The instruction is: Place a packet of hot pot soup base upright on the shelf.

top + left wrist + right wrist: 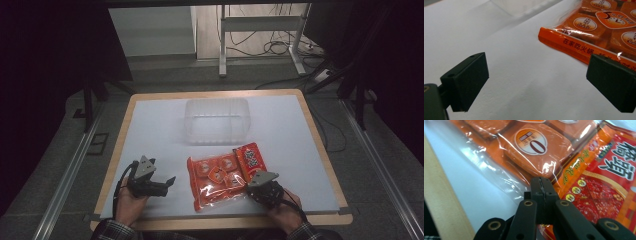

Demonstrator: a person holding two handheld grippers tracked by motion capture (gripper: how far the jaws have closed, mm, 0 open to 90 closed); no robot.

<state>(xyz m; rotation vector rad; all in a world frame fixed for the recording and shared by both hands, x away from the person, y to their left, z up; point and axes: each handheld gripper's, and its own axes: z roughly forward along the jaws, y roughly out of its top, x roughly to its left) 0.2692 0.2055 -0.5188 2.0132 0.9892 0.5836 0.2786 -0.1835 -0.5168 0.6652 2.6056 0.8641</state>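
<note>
- The orange snack bag (225, 177) lies flat on the white worktop (150, 130), near the front edge.
- The right hand-held gripper (261, 186) has its jaws pressed together at the bag's near corner. It seems to pinch the bag's edge, but the spot is hard to see.
- The left hand-held gripper (170, 181) rests just beside the bag, jaws wide apart, holding nothing.
- A clear plastic box (216, 120) stands behind the bag.

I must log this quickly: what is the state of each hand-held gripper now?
Left hand-held gripper: open, holding nothing, beside the orange snack bag.
Right hand-held gripper: closed on the near edge of the orange snack bag.
</note>
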